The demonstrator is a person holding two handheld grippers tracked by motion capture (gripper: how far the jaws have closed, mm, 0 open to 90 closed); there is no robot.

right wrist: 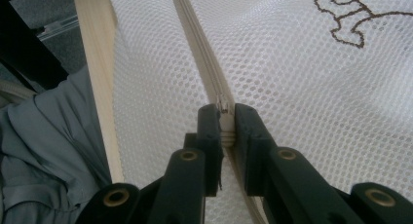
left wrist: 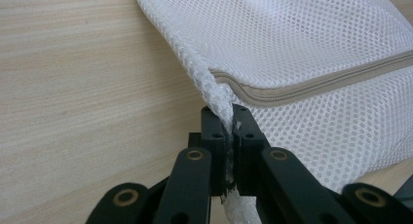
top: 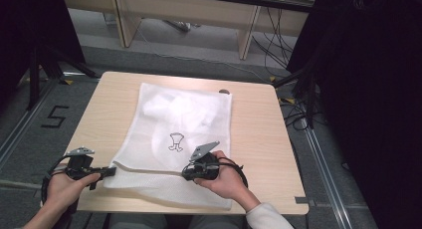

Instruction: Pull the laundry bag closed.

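The mesh bag (top: 179,134) at the worktop's (top: 254,124) 6 o'clock is gripped: left claw (left wrist: 228,129) clenched on its corner, right claw (right wrist: 225,126) on its zipper (right wrist: 195,34), whose pull is hidden.

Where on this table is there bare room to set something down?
Bare wood lies left of the mesh bag up to the table edge, and right of it, apart from a small dark thing at the far edge. The near edge is crowded by the left gripper and right gripper.

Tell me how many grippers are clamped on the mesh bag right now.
2. The left gripper pinches the mesh bag at its near left corner; the right gripper has its jaws closed on the zipper along the bag's near edge.
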